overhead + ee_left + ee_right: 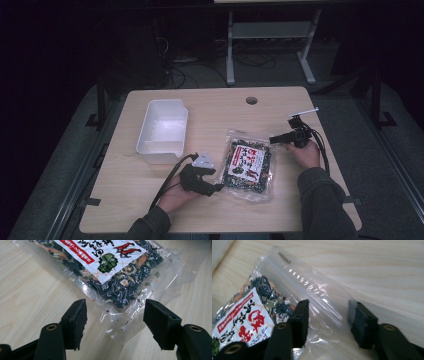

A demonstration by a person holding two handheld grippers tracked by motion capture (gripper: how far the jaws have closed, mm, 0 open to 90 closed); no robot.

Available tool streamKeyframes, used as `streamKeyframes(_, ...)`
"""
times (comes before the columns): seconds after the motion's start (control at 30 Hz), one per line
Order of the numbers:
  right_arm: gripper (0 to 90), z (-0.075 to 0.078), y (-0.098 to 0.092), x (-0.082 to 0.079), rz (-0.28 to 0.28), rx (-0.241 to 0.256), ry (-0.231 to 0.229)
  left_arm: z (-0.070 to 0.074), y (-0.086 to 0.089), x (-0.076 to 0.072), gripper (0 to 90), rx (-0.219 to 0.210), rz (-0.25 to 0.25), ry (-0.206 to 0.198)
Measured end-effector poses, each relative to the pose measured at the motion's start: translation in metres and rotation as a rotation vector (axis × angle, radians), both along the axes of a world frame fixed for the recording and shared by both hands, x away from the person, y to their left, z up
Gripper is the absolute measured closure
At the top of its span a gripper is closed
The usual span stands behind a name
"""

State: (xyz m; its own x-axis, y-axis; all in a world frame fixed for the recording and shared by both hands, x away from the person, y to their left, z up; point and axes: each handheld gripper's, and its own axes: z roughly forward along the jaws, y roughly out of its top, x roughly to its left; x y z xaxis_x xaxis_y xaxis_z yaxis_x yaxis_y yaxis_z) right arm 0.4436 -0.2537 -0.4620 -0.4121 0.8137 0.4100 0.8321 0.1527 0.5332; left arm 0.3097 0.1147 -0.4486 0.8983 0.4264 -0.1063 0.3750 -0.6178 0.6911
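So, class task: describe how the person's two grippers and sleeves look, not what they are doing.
Both the left gripper and the right gripper are black, each with two blocky black jaws and brass-coloured rivets. The left one carries a grey three-cornered plate. A black cable trails from it. The person wears dark grey sleeves.
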Motion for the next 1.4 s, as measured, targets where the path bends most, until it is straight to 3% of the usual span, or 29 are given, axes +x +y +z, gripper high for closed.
streamKeyframes(0.17,72.8,0.002,-0.002,-0.002,-0.005,-0.034,-0.014,-0.001,0.0,0.0,35.0,0.005,0.013,0.001)
streamKeyframes(0.27,80.0,0.004,-0.002,-0.004,0.008,-0.021,-0.018,-0.001,0.0,0.001,35.0,0.009,0.016,-0.003)
streamKeyframes(0.33,84.4,0.005,-0.003,-0.006,0.023,0.015,-0.025,-0.002,-0.001,0.001,36.1,0.028,0.016,-0.009)
streamKeyframes(0.43,88.0,0.01,-0.002,-0.009,0.041,0.014,-0.052,-0.002,-0.001,0.001,36.1,0.012,0.01,-0.005)
streamKeyframes(0.87,89.0,0.056,-0.004,-0.033,0.101,0.046,-0.21,0.004,0.004,0.006,31.7,-0.028,0.03,0.017)
streamKeyframes(1.03,89.0,0.072,-0.007,-0.045,0.119,0.092,-0.261,0.008,0.004,0.009,27.2,-0.037,0.032,0.026)
streamKeyframes(1.4,89.0,0.117,0.001,-0.073,0.219,0.145,-0.403,0.004,0.002,0.015,19.5,-0.078,0.048,0.071)
